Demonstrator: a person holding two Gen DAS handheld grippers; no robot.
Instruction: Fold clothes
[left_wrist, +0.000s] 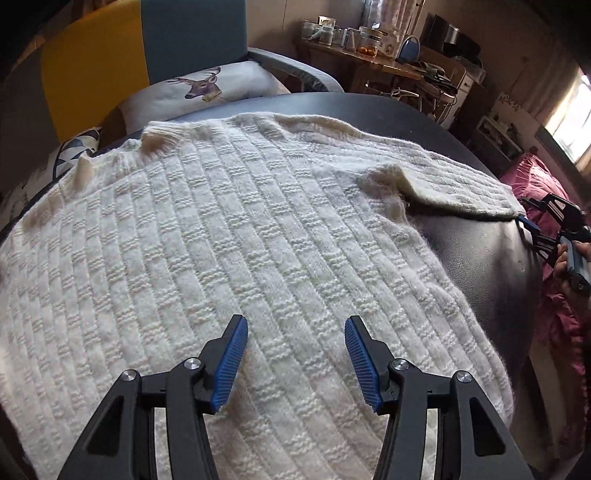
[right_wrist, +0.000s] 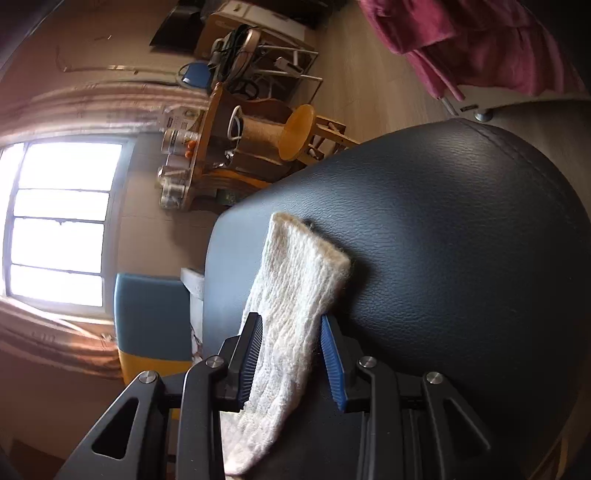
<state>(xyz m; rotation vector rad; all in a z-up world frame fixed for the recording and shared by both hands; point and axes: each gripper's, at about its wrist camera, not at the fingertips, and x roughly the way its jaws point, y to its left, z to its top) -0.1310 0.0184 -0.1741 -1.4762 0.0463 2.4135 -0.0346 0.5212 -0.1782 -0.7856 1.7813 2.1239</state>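
Cream wool, knitted in a basket-weave pattern: the sweater (left_wrist: 229, 236) lies spread flat over the dark leather table (left_wrist: 480, 251), covering most of it. One sleeve (left_wrist: 454, 184) reaches out to the right across the bare leather, its cuff (right_wrist: 295, 280) at the table's right edge. The right gripper (right_wrist: 291, 354) has its blue pads on both sides of that cuff, pinching it. The left gripper (left_wrist: 295, 354) hovers over the near part of the sweater's body, jaws wide apart with nothing in them. A deer-print cushion (left_wrist: 207, 85) lies beyond the far edge.
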